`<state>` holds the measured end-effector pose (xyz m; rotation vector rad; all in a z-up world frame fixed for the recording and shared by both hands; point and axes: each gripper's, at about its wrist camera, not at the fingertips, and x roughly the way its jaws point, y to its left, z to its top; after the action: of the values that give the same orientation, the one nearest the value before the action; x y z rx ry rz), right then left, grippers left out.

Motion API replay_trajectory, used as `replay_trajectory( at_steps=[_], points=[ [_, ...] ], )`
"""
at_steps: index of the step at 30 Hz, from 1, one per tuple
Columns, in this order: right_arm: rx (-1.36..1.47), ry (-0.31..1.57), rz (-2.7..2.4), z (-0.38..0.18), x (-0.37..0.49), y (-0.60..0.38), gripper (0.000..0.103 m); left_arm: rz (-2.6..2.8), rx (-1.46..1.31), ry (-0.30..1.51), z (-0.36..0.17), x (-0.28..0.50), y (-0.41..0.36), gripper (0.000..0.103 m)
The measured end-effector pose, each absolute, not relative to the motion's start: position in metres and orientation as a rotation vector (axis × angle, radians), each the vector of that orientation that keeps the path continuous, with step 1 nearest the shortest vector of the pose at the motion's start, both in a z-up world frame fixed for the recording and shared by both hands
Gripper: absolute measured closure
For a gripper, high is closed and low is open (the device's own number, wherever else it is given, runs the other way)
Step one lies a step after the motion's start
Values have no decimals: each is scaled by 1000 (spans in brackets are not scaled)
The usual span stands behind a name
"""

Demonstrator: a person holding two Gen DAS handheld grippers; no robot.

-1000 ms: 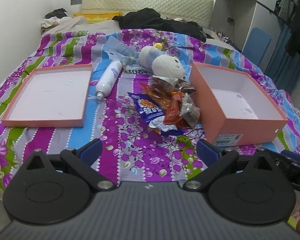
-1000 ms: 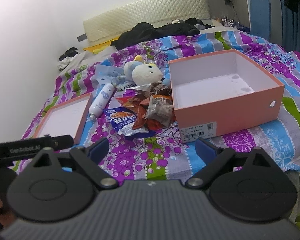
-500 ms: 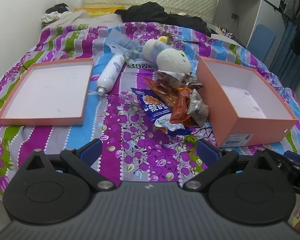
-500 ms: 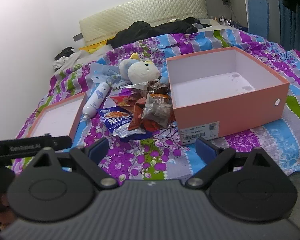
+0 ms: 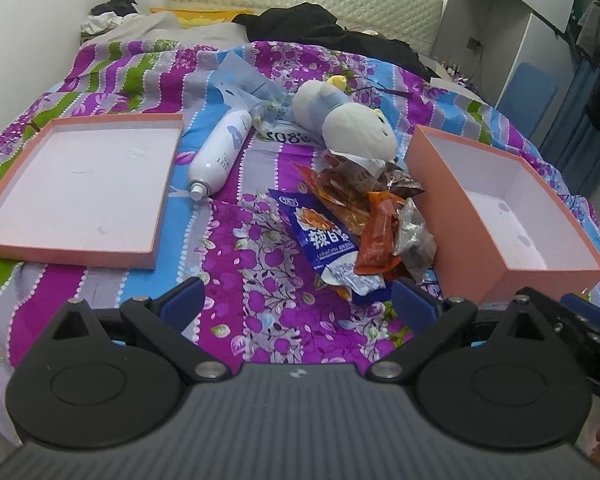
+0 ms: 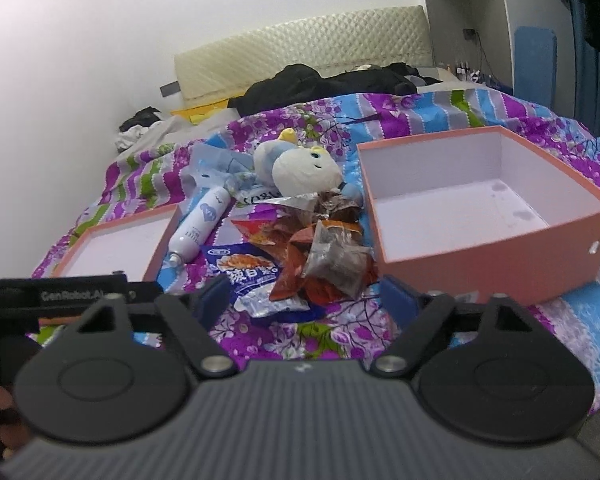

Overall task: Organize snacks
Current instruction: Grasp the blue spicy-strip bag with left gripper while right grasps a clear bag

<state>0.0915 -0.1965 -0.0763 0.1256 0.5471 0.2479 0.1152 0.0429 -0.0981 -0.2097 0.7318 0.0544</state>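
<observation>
A heap of snack packets lies on the striped bedspread: a blue packet (image 5: 324, 236) (image 6: 252, 272), orange-red packets (image 5: 376, 236) (image 6: 296, 264) and a clear dark packet (image 5: 416, 236) (image 6: 336, 260). To its right stands an open pink box (image 5: 452, 216) (image 6: 480, 268) with nothing inside. Its shallow lid (image 5: 80, 180) (image 6: 116, 248) lies to the left. My left gripper (image 5: 296, 304) is open just short of the heap with nothing between its fingers. My right gripper (image 6: 306, 300) hovers at the heap's near edge; its jaws are closing, and the pads press on nothing.
A white spray bottle (image 5: 220, 152) (image 6: 200, 224) lies between lid and heap. A plush toy (image 5: 356, 132) (image 6: 304, 168) and a pale blue bag (image 5: 244, 80) sit behind. Black clothes (image 5: 320, 28) cover the pillows. A blue chair (image 5: 528, 92) stands right of the bed.
Both grippers have moved forward and down, so the snack heap and the box look larger and closer. The right gripper's fingers stand nearer together than before.
</observation>
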Motion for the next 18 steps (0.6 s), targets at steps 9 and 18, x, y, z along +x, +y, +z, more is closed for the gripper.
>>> replay_trajectory(
  at_steps=[9, 18],
  points=[
    [76, 520, 281, -92, 121, -158, 49, 21, -335, 751, -117, 143, 78, 3],
    [-16, 492, 214, -111, 166, -129, 55, -27, -523, 769, -155, 191, 99, 9]
  ],
)
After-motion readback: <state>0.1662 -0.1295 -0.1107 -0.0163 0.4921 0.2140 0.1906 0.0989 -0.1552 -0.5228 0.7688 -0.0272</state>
